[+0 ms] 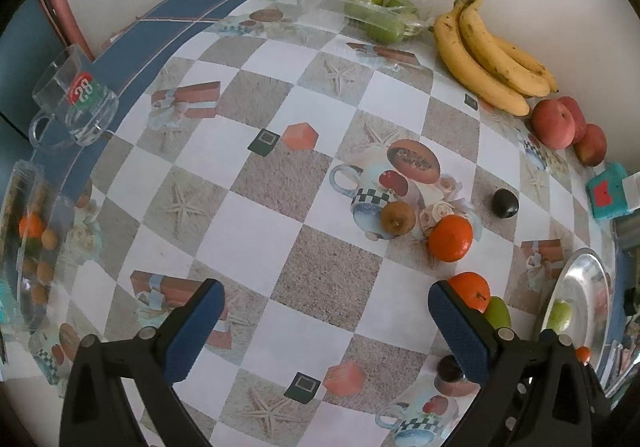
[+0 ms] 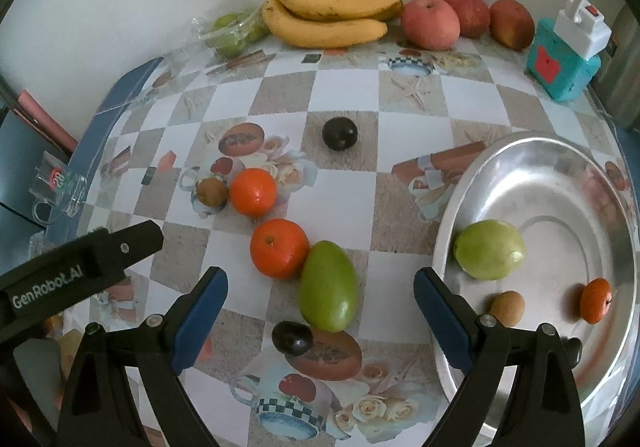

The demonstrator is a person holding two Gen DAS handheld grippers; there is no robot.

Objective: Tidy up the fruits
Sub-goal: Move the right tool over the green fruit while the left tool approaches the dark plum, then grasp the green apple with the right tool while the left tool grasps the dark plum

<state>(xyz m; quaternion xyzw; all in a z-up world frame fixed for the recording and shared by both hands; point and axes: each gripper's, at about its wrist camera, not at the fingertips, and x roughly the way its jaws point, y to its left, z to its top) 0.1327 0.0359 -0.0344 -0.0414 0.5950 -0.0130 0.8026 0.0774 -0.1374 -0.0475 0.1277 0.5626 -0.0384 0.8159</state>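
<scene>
My right gripper point(image 2: 320, 275) is open and points down at the table, with a green mango point(image 2: 329, 287) lying between its fingers, untouched. An orange point(image 2: 280, 248) touches the mango's far side and a dark plum point(image 2: 292, 338) lies at its near end. Farther off are a second orange point(image 2: 253, 191), a brown kiwi point(image 2: 212, 191) and another plum point(image 2: 339, 133). The silver plate point(image 2: 560, 175) on the right holds a green guava point(image 2: 489, 249), a small brown fruit point(image 2: 507, 307) and a small orange point(image 2: 596, 299). My left gripper point(image 1: 326, 289) is open over bare tablecloth, holding nothing.
Bananas point(image 2: 332, 11), red apples point(image 2: 430, 23) and bagged green fruits point(image 2: 232, 33) line the back wall. A teal box point(image 2: 562, 63) stands back right. A glass mug point(image 1: 76, 103) and a glass jar point(image 1: 28, 247) sit at the table's left edge.
</scene>
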